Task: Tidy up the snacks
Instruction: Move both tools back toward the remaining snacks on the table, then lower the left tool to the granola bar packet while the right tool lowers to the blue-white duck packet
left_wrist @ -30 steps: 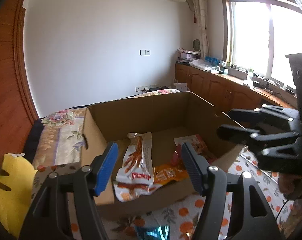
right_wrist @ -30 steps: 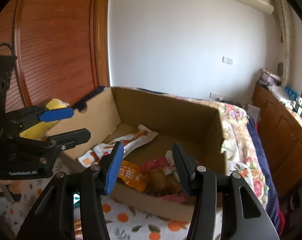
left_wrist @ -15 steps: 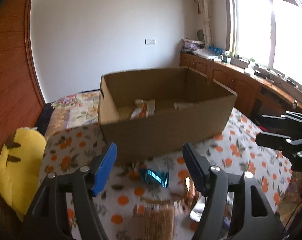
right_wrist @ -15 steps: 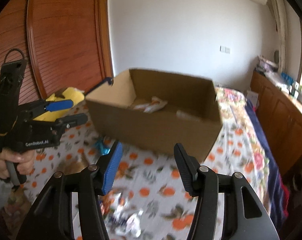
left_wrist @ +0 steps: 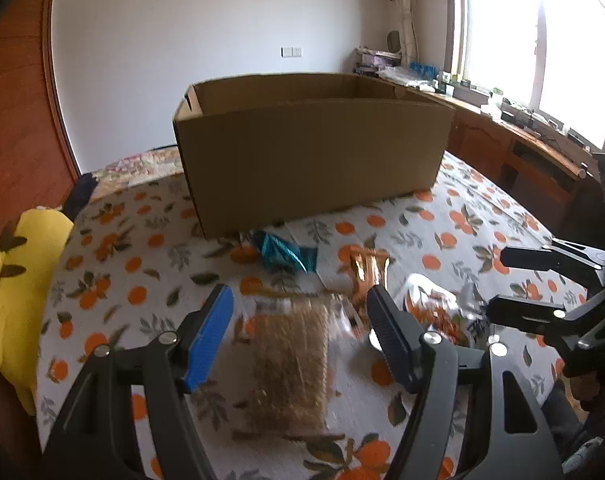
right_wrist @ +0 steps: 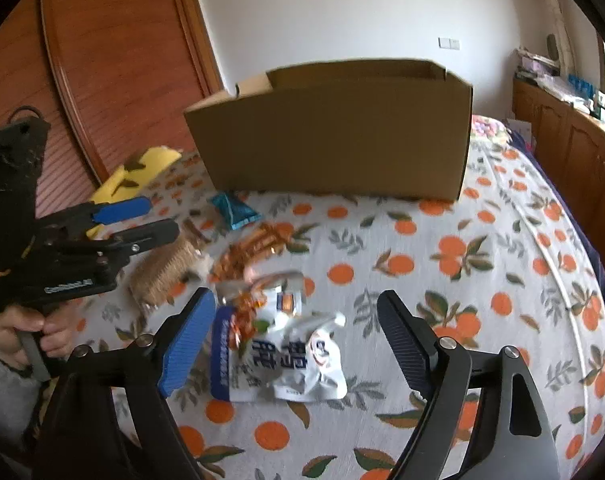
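now the snacks lie loose on the orange-print bedspread [right_wrist: 482, 264] in front of the cardboard box [left_wrist: 314, 152]: a crinkly white-and-blue pouch [right_wrist: 286, 360], a tan, fibrous-looking packet [left_wrist: 290, 364], a shiny teal wrapper [left_wrist: 282, 250] and glossy orange sticks [right_wrist: 258, 244]. the box is plain brown with matte, flat walls. the left gripper [left_wrist: 302, 340] and right gripper [right_wrist: 298, 344] both hang spread apart, empty, above the packets. a second ago both looked down into the box; they have since pulled back and dropped lower.
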Demonstrator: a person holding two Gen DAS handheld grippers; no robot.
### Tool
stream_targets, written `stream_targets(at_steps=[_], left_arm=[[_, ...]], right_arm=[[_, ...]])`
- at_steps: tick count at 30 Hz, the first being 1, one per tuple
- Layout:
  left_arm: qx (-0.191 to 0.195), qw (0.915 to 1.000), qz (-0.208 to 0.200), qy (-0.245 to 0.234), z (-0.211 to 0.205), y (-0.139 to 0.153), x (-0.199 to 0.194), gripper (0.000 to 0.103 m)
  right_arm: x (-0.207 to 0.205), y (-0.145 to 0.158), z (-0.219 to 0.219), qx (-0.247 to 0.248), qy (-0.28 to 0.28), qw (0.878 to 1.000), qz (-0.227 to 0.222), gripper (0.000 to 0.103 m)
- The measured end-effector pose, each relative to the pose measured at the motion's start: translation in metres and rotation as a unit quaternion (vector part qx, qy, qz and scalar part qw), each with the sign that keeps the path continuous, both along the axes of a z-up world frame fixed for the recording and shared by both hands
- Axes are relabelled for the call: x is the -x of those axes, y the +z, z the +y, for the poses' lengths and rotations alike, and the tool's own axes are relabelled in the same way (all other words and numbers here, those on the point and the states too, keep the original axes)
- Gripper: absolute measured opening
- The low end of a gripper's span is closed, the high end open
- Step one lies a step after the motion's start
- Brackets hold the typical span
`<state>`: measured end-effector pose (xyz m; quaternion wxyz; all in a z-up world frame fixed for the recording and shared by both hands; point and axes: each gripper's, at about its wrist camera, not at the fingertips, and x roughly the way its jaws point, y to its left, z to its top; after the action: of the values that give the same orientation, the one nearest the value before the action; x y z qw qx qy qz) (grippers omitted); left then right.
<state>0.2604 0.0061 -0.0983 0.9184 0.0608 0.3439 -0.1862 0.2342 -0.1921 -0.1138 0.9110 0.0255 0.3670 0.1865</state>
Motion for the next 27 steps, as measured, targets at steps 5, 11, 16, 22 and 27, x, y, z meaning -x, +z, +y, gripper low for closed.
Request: stream_targets(at_steps=[5,11,16,22,27], left_arm=[[-0.014,0.9997,0.019,0.007,0.001,-0.015,0.003,0.070],[-0.028,0.9986,0.041,0.016,0.004,-0.029,0.002,0.070],[-0.036,0.9979,0.052,0.015,0.002,-0.036,0.002,0.070],[-0.047,0.9968,0.064,0.010,-0.002,-0.042,-0.001,0.070],[-0.036,0.9966,0.073,0.015,0.002,-0.043,-0.003,0.075]], right_arm=[[0.002,-0.011,0.003,0.021,-0.006,1.000,0.014,0.086],[0.004,-0.021,0.015,0.020,0.005,0.999,0.027,0.088],[0.004,-0.030,0.026,0.034,0.009,0.999,0.038,0.088],[0.004,-0.036,0.030,0.053,0.013,0.998,0.037,0.088],[0.006,-0.037,0.032,0.059,0.013,0.998,0.030,0.088]])
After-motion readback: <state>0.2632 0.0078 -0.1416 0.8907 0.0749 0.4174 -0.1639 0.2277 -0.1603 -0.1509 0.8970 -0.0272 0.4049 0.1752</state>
